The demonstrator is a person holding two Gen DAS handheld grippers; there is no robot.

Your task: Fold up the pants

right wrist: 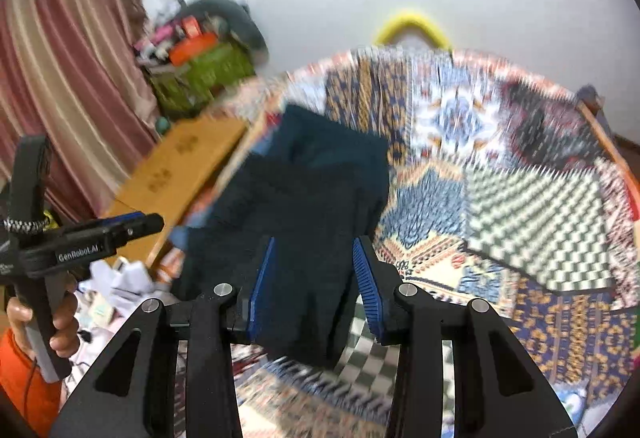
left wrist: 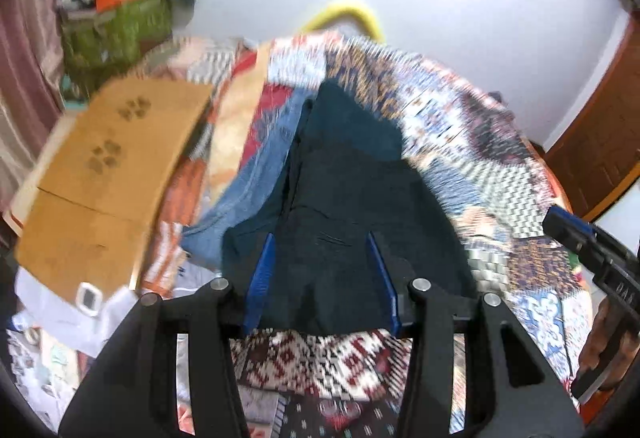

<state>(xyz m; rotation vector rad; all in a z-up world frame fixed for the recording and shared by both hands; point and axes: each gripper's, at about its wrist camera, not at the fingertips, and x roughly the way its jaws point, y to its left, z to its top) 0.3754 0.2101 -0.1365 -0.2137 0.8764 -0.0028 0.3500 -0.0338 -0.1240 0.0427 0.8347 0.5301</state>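
Observation:
Dark navy pants (left wrist: 340, 206) lie folded lengthwise on a patchwork bedspread (left wrist: 472, 142), running away from me; they also show in the right wrist view (right wrist: 304, 206). My left gripper (left wrist: 322, 262) is open above the near end of the pants, blue fingers (left wrist: 262, 278) apart, nothing between them. My right gripper (right wrist: 314, 270) is open above the same near end, empty. The right gripper's body shows at the right edge of the left view (left wrist: 592, 250); the left gripper, held in a hand, shows at the left of the right view (right wrist: 80, 238). Both views are motion-blurred.
Blue jeans (left wrist: 248, 174) lie left of the dark pants. A cardboard box with paw prints (left wrist: 108, 166) sits on the bed's left side. A green basket of clutter (left wrist: 120, 22) stands at the back left, beside a curtain (right wrist: 60, 78). A wooden door (left wrist: 600, 142) is right.

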